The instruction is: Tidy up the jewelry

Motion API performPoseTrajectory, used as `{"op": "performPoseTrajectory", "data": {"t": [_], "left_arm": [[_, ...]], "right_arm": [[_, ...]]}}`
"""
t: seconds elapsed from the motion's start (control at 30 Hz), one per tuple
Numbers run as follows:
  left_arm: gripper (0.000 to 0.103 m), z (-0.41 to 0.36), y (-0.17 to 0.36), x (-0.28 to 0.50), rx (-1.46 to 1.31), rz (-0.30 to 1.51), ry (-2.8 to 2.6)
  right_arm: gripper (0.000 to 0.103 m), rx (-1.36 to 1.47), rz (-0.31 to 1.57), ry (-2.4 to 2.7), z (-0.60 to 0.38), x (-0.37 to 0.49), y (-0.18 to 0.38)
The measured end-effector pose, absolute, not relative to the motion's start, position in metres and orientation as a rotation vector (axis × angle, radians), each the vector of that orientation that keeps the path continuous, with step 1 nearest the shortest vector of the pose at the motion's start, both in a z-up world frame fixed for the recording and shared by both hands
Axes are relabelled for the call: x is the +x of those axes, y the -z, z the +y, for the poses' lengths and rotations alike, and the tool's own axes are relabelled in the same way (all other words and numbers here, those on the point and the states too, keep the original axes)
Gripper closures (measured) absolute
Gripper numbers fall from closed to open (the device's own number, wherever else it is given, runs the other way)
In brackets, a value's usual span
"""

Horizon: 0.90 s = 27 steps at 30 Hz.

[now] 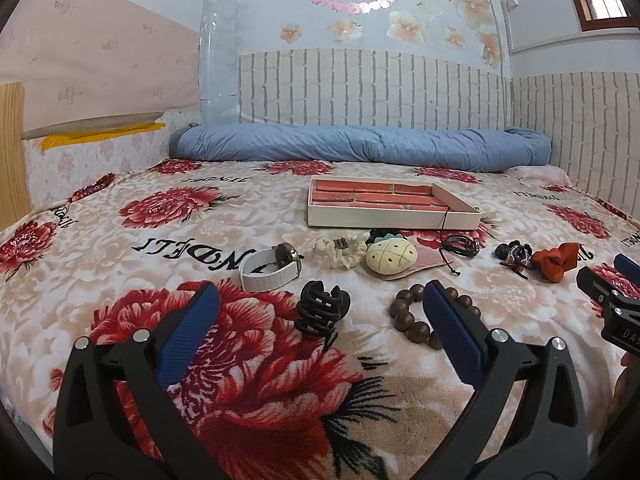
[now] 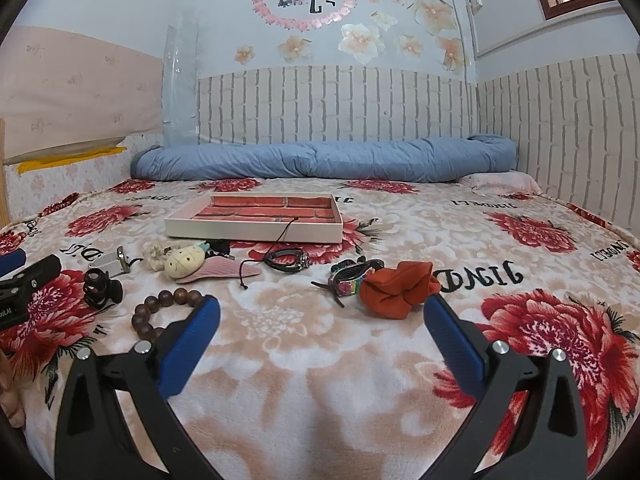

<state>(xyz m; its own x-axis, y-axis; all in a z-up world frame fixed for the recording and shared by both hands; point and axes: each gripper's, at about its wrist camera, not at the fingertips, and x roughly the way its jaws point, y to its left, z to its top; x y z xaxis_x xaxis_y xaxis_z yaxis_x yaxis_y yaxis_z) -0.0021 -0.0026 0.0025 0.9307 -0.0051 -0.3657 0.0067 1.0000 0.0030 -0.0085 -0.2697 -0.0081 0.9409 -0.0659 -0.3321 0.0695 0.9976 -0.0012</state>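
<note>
A shallow white tray with a red lining lies on the floral bedspread. In front of it lie a white-strap watch, a cream scrunchie, a plush pineapple clip, a black cord bracelet, a dark hair claw, a wooden bead bracelet, a multicoloured clip and an orange scrunchie. My left gripper stands open just short of the hair claw. My right gripper stands open, its right pad near the orange scrunchie.
A rolled blue duvet lies along the brick-patterned wall behind the tray. The right gripper shows at the right edge of the left wrist view, and the left one at the left edge of the right wrist view. Part of a hand is at the lower left.
</note>
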Motion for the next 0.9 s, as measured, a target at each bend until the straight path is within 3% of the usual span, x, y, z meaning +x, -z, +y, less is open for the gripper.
{"op": "performPoseTrajectory", "data": {"t": [0.9], "left_arm": [[0.005, -0.002, -0.0017, -0.0017, 0.002, 0.377, 0.006]], "right_arm": [[0.004, 0.014, 0.331, 0.068, -0.2705, -0.0082, 0.0092]]}}
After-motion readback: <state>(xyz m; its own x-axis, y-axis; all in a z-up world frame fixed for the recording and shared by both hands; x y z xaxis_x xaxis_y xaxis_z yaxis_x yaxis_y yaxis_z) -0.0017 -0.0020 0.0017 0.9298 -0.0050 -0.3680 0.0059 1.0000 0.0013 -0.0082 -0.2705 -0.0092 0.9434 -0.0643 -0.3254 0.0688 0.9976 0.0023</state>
